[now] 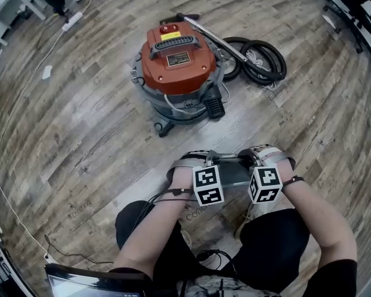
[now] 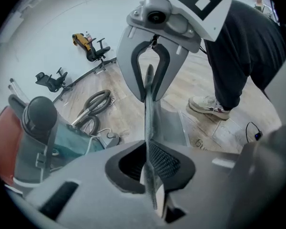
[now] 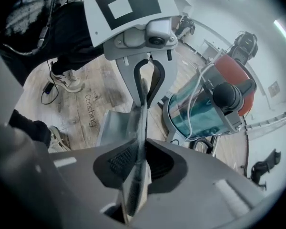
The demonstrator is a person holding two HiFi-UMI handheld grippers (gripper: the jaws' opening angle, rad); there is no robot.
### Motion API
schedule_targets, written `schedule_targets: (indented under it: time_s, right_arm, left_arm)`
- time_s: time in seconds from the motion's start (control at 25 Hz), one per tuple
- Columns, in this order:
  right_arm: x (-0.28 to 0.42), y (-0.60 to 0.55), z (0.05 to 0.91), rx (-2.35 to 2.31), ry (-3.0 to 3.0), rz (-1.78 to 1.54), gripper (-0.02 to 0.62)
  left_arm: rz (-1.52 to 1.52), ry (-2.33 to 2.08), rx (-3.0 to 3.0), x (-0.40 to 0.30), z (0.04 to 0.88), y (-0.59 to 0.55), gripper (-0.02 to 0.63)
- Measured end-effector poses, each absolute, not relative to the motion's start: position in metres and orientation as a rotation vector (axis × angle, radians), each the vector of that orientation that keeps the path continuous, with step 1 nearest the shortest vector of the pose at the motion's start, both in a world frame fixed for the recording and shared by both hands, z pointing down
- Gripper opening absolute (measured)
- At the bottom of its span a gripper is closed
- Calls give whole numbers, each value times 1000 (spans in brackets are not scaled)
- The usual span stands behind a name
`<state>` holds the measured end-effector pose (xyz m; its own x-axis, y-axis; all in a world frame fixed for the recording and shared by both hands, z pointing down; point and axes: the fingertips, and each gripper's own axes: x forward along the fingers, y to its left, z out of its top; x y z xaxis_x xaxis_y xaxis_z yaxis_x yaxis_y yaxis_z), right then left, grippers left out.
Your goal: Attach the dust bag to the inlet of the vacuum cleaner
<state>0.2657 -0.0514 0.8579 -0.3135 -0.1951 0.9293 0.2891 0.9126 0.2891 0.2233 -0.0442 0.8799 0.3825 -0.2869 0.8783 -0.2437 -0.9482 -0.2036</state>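
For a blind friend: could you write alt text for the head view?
A person, seen from above, holds a flat grey dust bag with the left tongs and right tongs both clamped on it. Ahead on the wooden floor stands a red-topped vacuum cleaner, a coiled black hose beside it.

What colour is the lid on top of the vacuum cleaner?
The lid is orange-red with a grey handle; head view shows it best.
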Motion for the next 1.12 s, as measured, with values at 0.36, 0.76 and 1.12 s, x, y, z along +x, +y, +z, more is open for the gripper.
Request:
schedule_targets:
  time_s: [0.36, 0.76, 1.12]
  right_arm:
    - [247, -94, 804, -188, -1860, -496, 35]
    - [225, -117, 773, -244, -1996, -562, 32]
    - [224, -123, 742, -288, -2088, -659, 32]
  left_arm:
    - [-1565, 740, -2619, 209, 827, -78, 26]
    - [-1698, 949, -2534, 186, 794, -98, 26]
    - [-1869, 1026, -2415, 182, 759, -107, 26]
